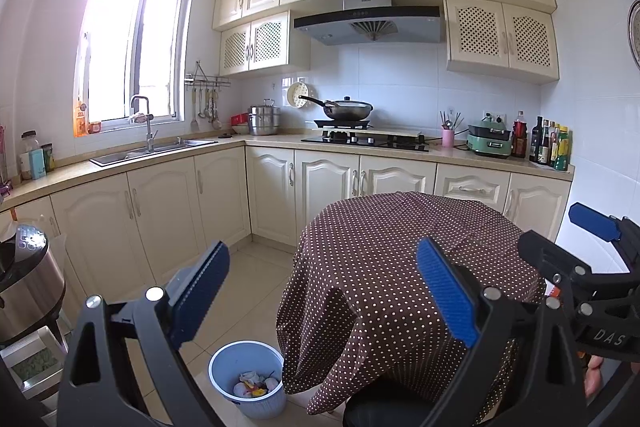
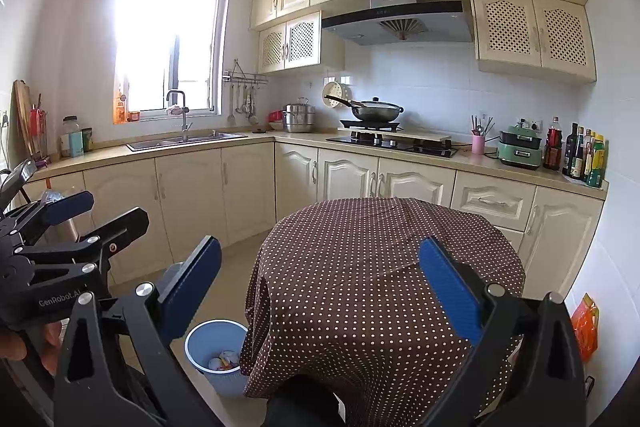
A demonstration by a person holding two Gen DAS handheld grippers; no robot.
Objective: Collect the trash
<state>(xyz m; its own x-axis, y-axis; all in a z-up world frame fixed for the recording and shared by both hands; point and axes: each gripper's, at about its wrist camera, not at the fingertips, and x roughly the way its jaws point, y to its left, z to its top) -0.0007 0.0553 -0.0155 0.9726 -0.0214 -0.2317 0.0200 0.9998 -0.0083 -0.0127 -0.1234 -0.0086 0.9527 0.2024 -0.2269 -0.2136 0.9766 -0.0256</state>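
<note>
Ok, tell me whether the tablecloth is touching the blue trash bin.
Cannot tell. In both wrist views the hanging edge of the tablecloth overlaps the rim of the bin, so it may be resting on it or just hanging in front.

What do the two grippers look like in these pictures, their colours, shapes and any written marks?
Both are alike: the left gripper and the right gripper have black plastic frames with triangular cut-outs and silver round bolts. Each finger carries a long flat blue pad with a fine ribbed texture. White lettering "GenRobot.AI" shows on the left gripper's body in the right wrist view; "DAS" shows on the right gripper's body in the left wrist view. No cables or sleeves show.
</note>
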